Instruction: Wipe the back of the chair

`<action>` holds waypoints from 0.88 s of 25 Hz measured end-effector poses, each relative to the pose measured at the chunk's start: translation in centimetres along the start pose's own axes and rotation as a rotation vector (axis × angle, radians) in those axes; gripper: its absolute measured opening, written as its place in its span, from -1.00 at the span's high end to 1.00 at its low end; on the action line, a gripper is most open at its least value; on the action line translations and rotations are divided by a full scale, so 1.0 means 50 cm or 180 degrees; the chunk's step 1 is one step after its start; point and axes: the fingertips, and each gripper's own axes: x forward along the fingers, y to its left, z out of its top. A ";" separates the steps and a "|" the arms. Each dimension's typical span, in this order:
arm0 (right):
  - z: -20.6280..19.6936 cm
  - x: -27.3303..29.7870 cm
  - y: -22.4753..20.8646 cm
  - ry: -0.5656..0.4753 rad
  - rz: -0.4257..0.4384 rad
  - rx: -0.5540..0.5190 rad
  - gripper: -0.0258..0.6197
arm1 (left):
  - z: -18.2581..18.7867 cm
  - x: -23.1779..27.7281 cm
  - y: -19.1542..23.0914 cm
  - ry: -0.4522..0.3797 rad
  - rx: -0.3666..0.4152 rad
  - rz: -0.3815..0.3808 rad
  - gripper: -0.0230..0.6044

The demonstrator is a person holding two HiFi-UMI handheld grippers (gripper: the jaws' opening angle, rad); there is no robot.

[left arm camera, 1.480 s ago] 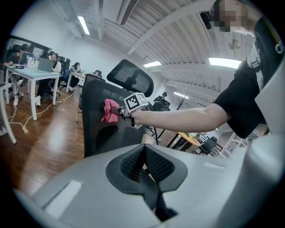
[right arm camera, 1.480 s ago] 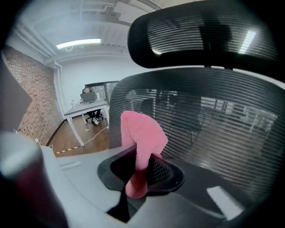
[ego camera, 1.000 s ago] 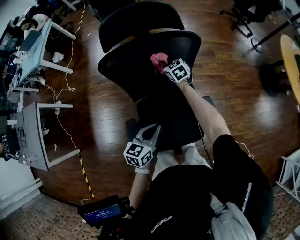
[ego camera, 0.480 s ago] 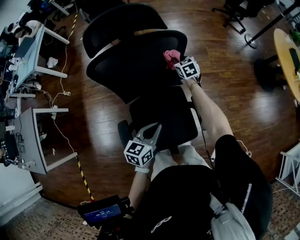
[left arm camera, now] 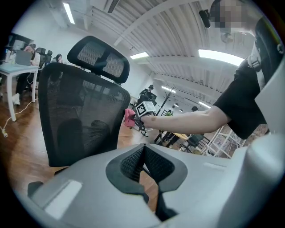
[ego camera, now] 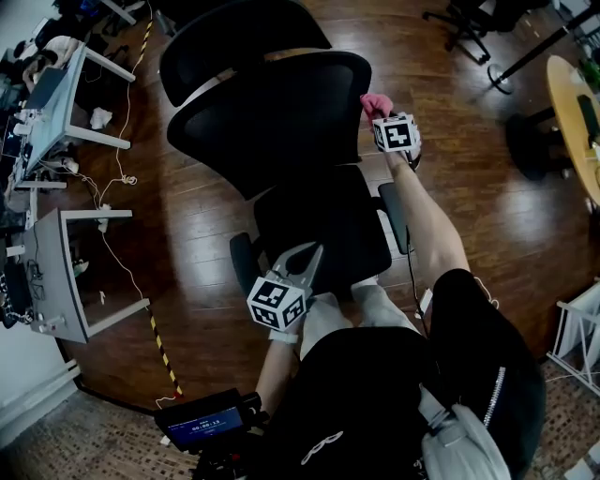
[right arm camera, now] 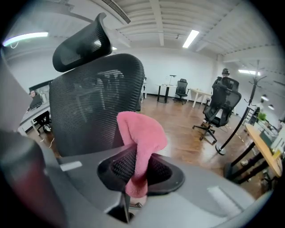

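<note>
A black mesh office chair stands before me, its back [ego camera: 272, 117] broad and curved with a headrest [ego camera: 239, 33] beyond it. My right gripper [ego camera: 380, 105] is shut on a pink cloth [ego camera: 376, 101] just off the right edge of the chair back. In the right gripper view the pink cloth [right arm camera: 140, 136] sticks up from between the jaws, with the mesh back [right arm camera: 95, 107] to the left. My left gripper [ego camera: 305, 258] hangs low over the seat [ego camera: 323, 220], jaws shut with nothing between them. The left gripper view shows the chair back [left arm camera: 80, 120] and the cloth [left arm camera: 129, 118] at its edge.
White desks [ego camera: 56, 94] with cables stand at the left. A wooden round table [ego camera: 574, 112] and another black chair [ego camera: 469, 23] are at the right and far right. Dark wood floor [ego camera: 469, 187] surrounds the chair. A small screen device [ego camera: 202, 427] sits near my body.
My right gripper has carried the pink cloth rightward across the chair back to its right edge. The left gripper has stayed over the seat.
</note>
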 end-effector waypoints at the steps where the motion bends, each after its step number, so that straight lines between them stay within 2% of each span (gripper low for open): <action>1: -0.005 -0.001 -0.006 0.0018 -0.0038 0.0019 0.79 | -0.002 -0.002 -0.001 -0.0003 -0.0007 0.0002 0.95; 5: -0.017 0.017 0.020 0.0080 -0.0006 -0.0008 0.79 | -0.013 -0.013 0.003 -0.0017 -0.0053 0.0025 0.95; 12: -0.005 0.061 0.159 0.0083 0.0123 -0.0196 0.79 | -0.035 -0.069 0.034 -0.0067 -0.0127 0.0145 0.95; 22: 0.017 0.088 0.369 0.0107 0.0347 -0.0421 0.79 | -0.055 -0.192 0.128 -0.0179 -0.0266 0.0330 0.95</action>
